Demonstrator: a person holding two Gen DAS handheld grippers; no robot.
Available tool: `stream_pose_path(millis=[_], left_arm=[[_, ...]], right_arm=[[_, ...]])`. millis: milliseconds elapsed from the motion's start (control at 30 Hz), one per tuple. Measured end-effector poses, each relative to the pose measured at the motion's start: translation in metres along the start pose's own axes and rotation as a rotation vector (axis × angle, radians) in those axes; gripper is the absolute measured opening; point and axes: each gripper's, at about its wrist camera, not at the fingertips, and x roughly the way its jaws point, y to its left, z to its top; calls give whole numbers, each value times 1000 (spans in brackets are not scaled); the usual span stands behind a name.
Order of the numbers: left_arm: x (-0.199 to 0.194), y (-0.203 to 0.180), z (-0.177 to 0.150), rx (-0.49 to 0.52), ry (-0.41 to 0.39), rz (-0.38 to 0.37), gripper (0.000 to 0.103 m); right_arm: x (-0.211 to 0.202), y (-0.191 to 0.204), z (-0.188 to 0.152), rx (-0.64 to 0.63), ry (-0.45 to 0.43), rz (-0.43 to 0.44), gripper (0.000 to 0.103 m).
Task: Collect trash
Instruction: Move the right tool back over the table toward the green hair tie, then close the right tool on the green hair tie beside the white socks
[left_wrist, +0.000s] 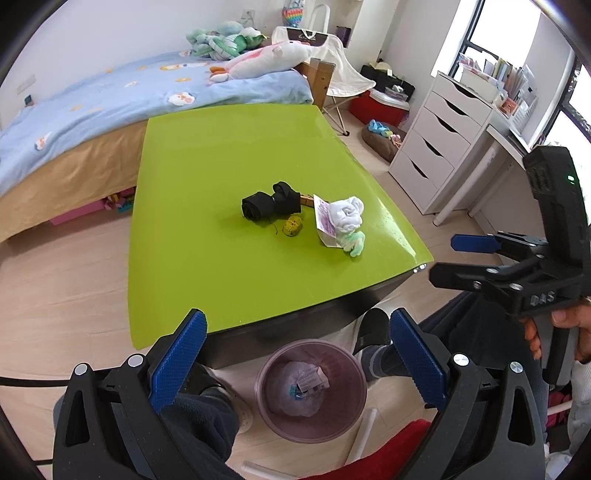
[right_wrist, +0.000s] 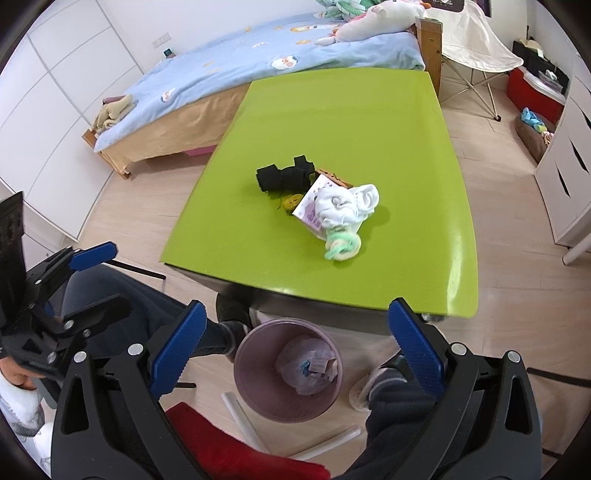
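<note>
A small heap lies on the green table: rolled black socks, a yellow crumpled ball, a purple-printed wrapper, a white rolled sock and a pale green and white hair tie. A mauve trash bin stands on the floor by the table's near edge, holding a bag with scraps. My left gripper hangs open above the bin, empty. My right gripper is open and empty too; it also shows in the left wrist view.
A bed with blue cover and plush toys runs behind the table. White drawers and a desk stand at the right, a folding chair at the back. The person's legs and slippered feet flank the bin. White tubes lie on the floor.
</note>
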Motion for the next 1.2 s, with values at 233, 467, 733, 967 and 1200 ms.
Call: stream_pose_path(millis=[233,467,733,967,1200], left_arm=[[5,2,0,-15,11,-9,95],[5,9,0,-34,18,-3,95],[6,15,-1,-52,30,3,95],[9,20,-1,-61,37,3,95],[10,20,1,-54,37,1,95]], right_arm=[[39,-11,26,-43,64,-26,97],[86,-21,41,-105,157,-47,91],[119,-25,47,-152,226,-78,62],[127,-27,51,-162,233,-79,43],[119,-31,48,-150,216,-89,17]])
